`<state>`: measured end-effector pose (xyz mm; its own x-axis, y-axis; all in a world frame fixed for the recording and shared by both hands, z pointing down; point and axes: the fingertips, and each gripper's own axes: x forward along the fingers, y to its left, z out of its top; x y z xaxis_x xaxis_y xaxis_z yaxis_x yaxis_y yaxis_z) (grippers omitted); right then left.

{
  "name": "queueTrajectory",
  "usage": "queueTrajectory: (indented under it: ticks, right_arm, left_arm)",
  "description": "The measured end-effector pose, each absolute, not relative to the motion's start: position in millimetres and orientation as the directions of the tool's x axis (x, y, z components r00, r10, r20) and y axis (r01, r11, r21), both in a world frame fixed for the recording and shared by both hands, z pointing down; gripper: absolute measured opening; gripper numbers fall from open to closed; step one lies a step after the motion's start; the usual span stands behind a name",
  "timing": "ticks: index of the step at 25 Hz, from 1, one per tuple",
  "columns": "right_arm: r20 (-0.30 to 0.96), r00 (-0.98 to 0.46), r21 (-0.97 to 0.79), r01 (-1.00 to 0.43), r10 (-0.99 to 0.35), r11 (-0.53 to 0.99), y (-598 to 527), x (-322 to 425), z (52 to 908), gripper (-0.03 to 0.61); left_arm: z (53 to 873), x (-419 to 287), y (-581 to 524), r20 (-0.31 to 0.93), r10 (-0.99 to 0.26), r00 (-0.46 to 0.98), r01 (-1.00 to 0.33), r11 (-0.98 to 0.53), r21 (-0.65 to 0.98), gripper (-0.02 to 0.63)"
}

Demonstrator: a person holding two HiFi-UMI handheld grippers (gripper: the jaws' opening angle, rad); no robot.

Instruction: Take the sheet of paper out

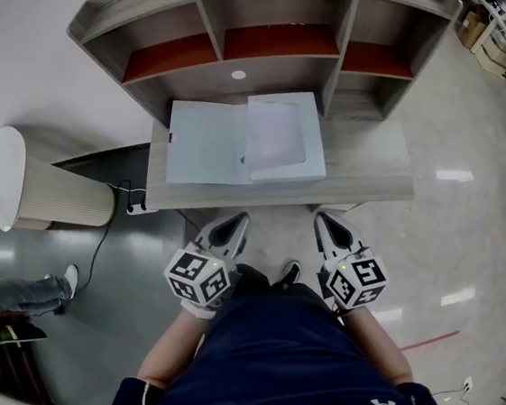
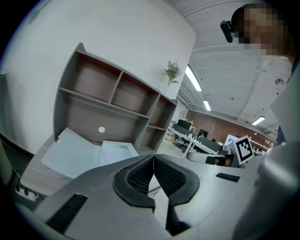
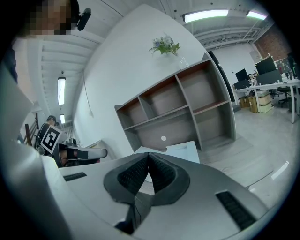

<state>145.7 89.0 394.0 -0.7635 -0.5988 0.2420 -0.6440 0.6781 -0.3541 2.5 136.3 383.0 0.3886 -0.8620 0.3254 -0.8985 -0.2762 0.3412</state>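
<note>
Approach step, nothing grabbed yet. Left gripper (image 1: 230, 229) and right gripper (image 1: 329, 228) are both pinched closed and empty, short of the desk (image 1: 369, 179) edge. Sheet of paper (image 1: 276, 134) lies in the open folder (image 1: 203, 144). Next move probably: reach in, open a claw, pinch the sheet's edge.

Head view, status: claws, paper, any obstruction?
Left claw and right claw shut, empty, short of desk. Paper sheet lies in open folder, untouched. Nothing seen blocking.
</note>
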Motion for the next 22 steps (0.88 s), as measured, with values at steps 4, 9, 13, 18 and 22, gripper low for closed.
queueTrajectory:
  ticks: [4, 9, 13, 18, 22]
  right_arm:
    - [0.248, -0.767, -0.371, -0.639, -0.592, 0.673, 79, 147, 400, 0.014]
    - [0.288, -0.766, -0.399, -0.642, -0.575, 0.655, 73, 138, 415, 0.014]
    - [0.285, -0.761, -0.401, -0.647, -0.583, 0.648, 57, 127, 418, 0.014]
    - [0.303, -0.723, -0.371, -0.69, -0.621, 0.621, 27, 116, 415, 0.014]
    - [0.331, -0.683, -0.349, -0.73, -0.651, 0.588, 6, 107, 414, 0.014]
  left_arm:
    - [388, 2, 129, 0.343, -0.862, 0.373, -0.904, -0.255, 0.343, 0.015]
    - [400, -6, 125, 0.375, -0.848, 0.374, -0.901, -0.236, 0.365, 0.015]
    - [408, -24, 108, 0.379, -0.851, 0.364, -0.903, -0.224, 0.366, 0.015]
    - [407, -47, 69, 0.357, -0.851, 0.386, -0.898, -0.26, 0.354, 0.015]
    - [411, -63, 38, 0.351, -0.835, 0.423, -0.883, -0.293, 0.366, 0.015]
